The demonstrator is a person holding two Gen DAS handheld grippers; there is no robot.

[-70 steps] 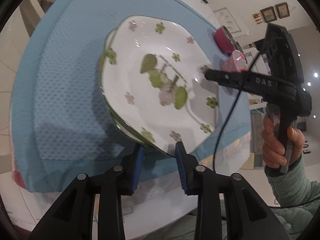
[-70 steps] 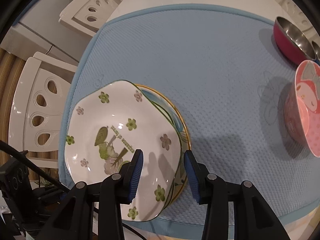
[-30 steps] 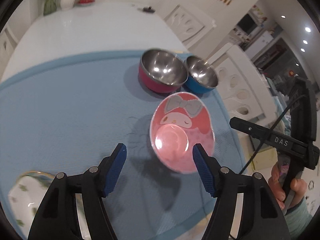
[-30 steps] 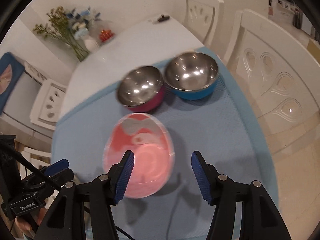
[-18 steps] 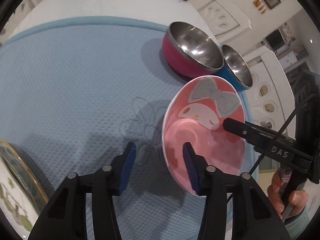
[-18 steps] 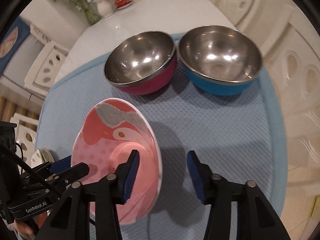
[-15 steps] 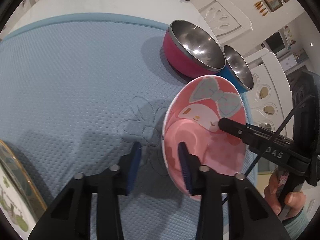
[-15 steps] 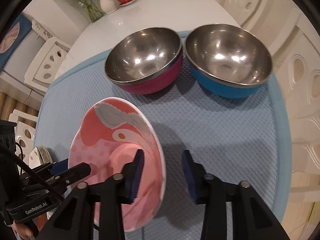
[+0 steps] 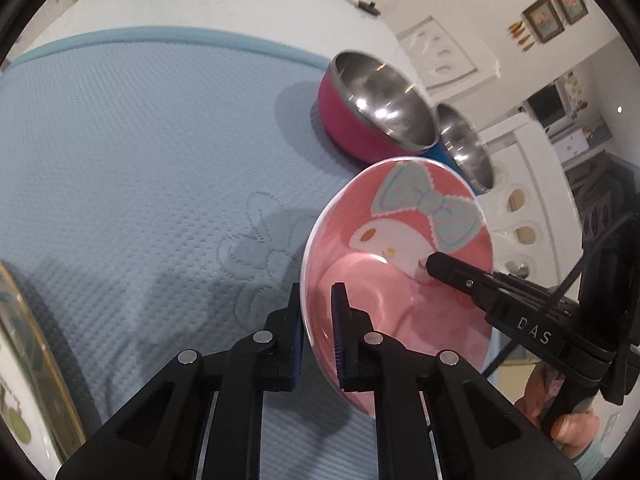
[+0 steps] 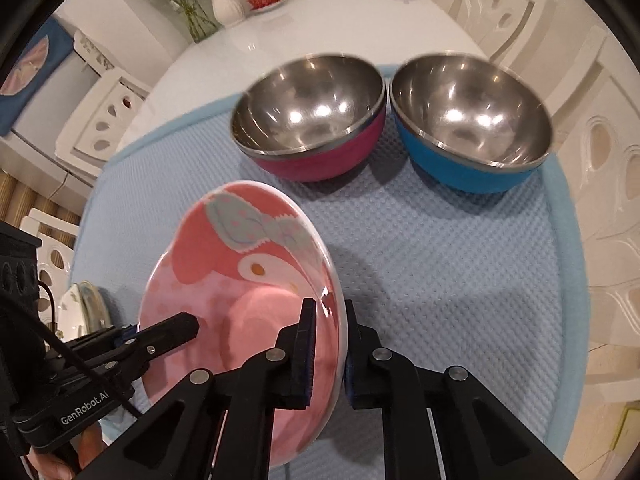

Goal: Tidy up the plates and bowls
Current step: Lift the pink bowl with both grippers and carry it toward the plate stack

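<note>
On blue mat (image 9: 140, 152), both grippers' fingers (image 9: 340, 320) clenched on pink bowl (image 9: 400, 280) rim, vase (image 10: 226, 6) only in right view.

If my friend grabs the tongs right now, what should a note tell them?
Left tongs and right tongs have just closed, each shut on opposite rims of the pink bowl. It sits tilted over the blue mat. The red bowl and the blue bowl stand side by side behind it. Plates are already stacked at the mat's left edge. Left: put the bowls together.
</note>
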